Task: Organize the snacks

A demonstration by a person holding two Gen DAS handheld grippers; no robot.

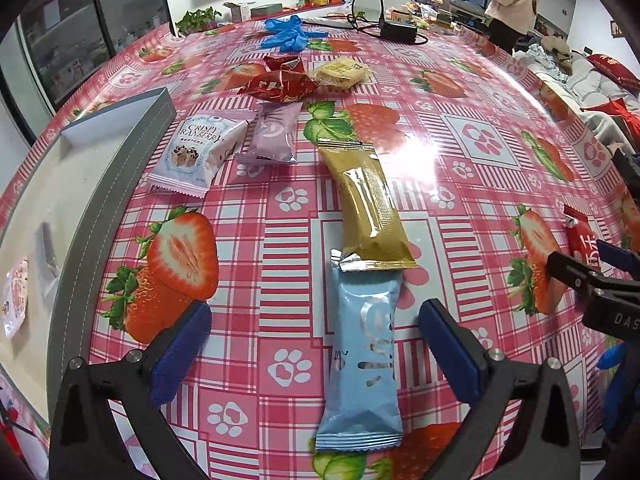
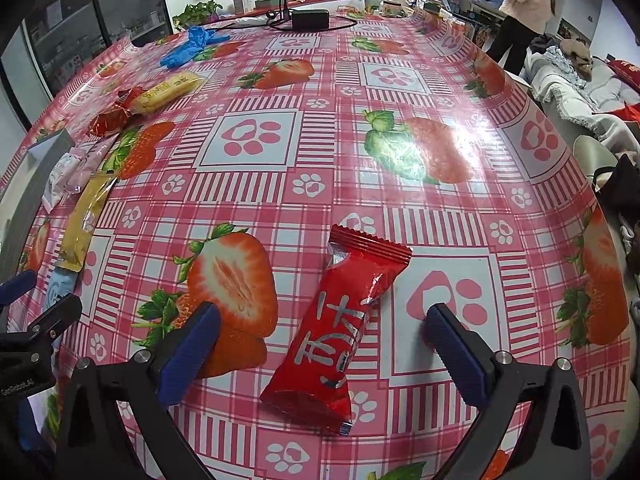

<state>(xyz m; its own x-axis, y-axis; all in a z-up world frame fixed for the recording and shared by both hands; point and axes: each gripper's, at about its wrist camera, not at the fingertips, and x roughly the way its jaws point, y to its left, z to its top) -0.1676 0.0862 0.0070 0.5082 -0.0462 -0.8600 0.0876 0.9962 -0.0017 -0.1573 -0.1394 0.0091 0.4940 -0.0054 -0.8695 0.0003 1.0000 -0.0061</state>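
Observation:
A light blue snack bar (image 1: 366, 356) lies flat on the strawberry tablecloth between the wide-open jaws of my left gripper (image 1: 314, 326); the blue pads do not touch it. A gold bar (image 1: 368, 208) lies just beyond it, its near end overlapping the blue one. In the right wrist view a red snack packet (image 2: 340, 332) lies between the open jaws of my right gripper (image 2: 322, 326), also untouched. Further off sit a white cranberry packet (image 1: 198, 152), a lilac packet (image 1: 272, 132), red wrappers (image 1: 280, 80) and a yellow packet (image 1: 340, 74).
A grey box (image 1: 100, 200) stands at the left with a small packet inside (image 1: 14, 300). Blue gloves (image 1: 288, 34) and a black power adapter with cables (image 1: 398, 28) lie at the table's far side. A person (image 1: 510, 8) stands beyond the table; a sofa (image 1: 592, 84) runs along the right.

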